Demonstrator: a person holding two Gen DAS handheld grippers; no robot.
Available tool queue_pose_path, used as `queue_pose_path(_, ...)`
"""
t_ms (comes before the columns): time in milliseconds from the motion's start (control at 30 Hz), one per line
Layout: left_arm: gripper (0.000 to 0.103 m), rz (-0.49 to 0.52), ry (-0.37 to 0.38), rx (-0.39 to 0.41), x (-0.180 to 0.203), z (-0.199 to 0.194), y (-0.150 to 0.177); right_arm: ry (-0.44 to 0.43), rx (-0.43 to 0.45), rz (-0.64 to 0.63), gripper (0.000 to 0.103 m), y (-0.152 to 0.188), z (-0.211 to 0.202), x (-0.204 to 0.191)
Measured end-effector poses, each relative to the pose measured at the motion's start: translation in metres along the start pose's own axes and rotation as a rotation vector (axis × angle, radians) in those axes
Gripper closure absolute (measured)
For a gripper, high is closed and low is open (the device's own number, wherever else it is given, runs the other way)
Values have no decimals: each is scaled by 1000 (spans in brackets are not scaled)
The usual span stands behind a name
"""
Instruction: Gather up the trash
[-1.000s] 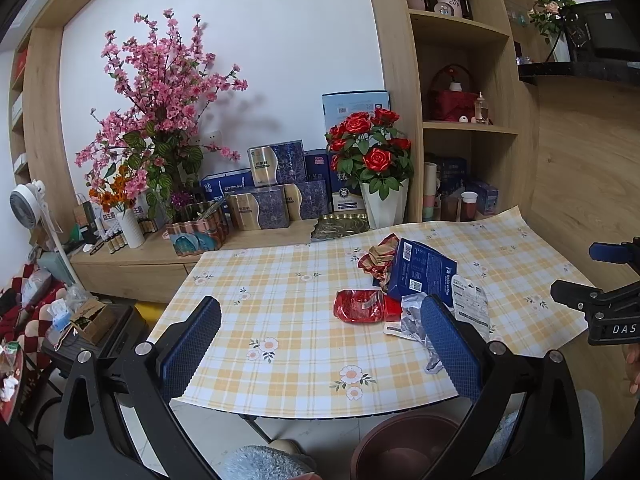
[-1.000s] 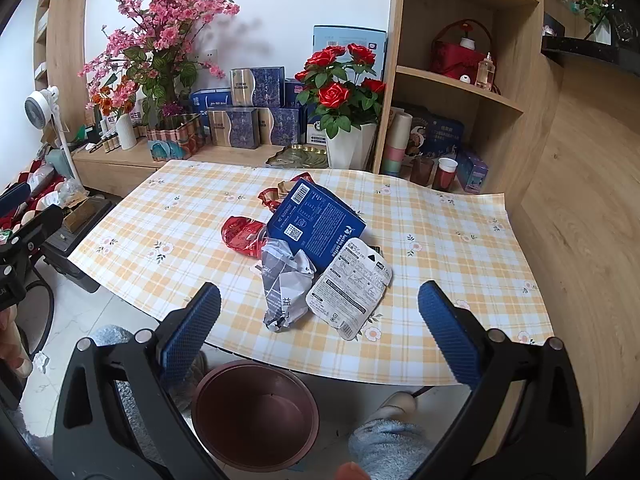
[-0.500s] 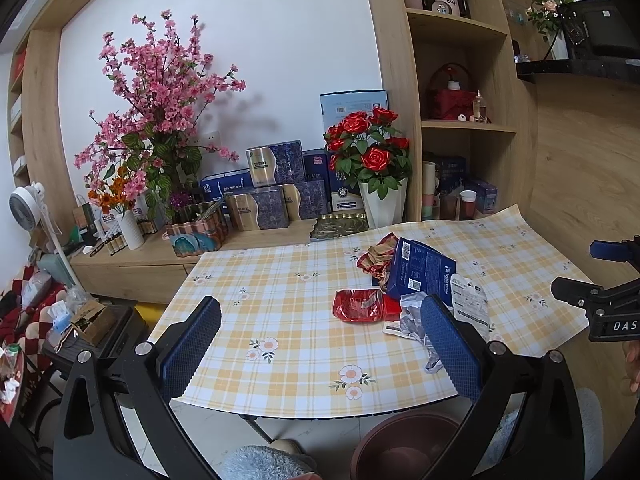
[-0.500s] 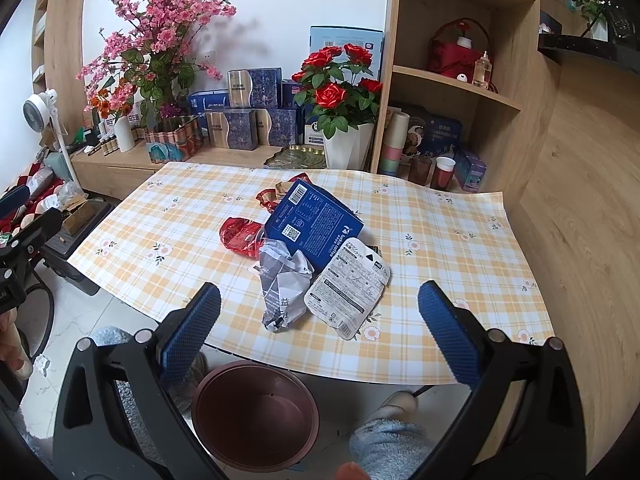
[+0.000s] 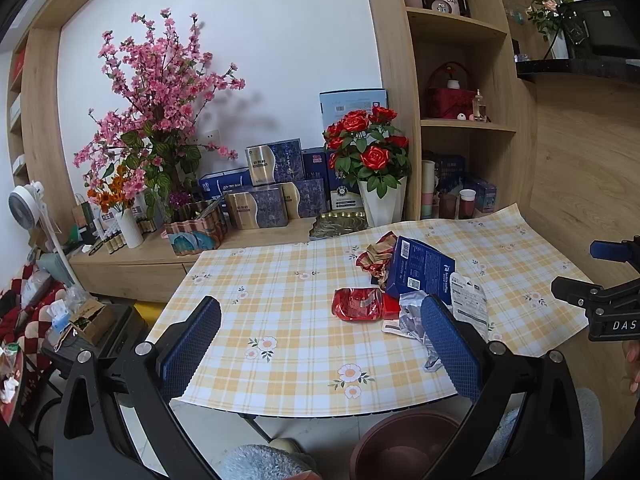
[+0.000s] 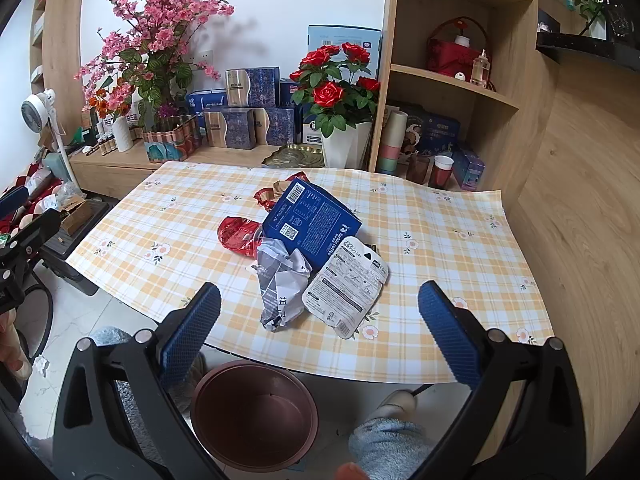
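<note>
Hovering: you hold both grippers short of the near table [image 6: 400, 364] edge, and nothing is picked up yet, so this reads as the opening step, the approach to the first piece.
Left gripper [image 5: 320, 344]: its blue pads are spread wide with only checked cloth between them; it grips nothing.
Bin: the brown bin [image 6: 256, 412] stands on the floor just below the near table edge, between your two grippers, and looks empty.
Red wrapper [image 6: 238, 236]: the leftmost piece of the pile, lying flat on the cloth and touching the crumpled grey wrapper.
Crumpled grey wrapper [image 6: 282, 284]: nearest the table edge, puffed up, directly ahead of your right gripper.
Blue box [image 6: 312, 224]: it sits in the middle of the pile, tilted, leaning over a red-and-gold wrapper [image 6: 272, 194] behind it.
White pouch [image 6: 346, 284]: flat on the cloth, its top edge tucked against the blue box, just beside the grey wrapper.
Right gripper [image 6: 320, 328]: fingers wide apart and empty, in line with the grey wrapper and the white pouch.
Next move, as a judgement: push the right gripper forward and down over the grey wrapper, close on its raised folds, then carry it back over the bin.
Caution: the flat pouch gives little to pinch, so leave it for later.
</note>
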State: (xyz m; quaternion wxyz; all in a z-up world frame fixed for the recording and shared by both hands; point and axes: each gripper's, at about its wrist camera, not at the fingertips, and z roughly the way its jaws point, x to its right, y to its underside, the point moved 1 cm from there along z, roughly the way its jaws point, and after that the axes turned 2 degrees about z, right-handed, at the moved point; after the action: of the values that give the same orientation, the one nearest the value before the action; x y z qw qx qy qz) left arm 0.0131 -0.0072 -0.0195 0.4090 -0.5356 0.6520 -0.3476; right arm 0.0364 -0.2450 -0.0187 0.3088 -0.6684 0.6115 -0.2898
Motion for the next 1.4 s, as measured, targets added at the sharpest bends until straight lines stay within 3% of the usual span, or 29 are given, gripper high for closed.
queue_pose_path(867,5,-12,42,-10,3,2,1,11,-1,-1,6,-4,-3,6)
queue_pose_path(1067,5,-6,37,23,2,3,5,3,1,-5,6,-1,4,5)
queue_pose_path(1233,5,-47,96,-36,-2,23,14,-22,-29,-11,5,8,24,8)
queue_pose_path(1400,5,-137,153,-1,-10,40,31,-14,-102,25,5,29,58,26)
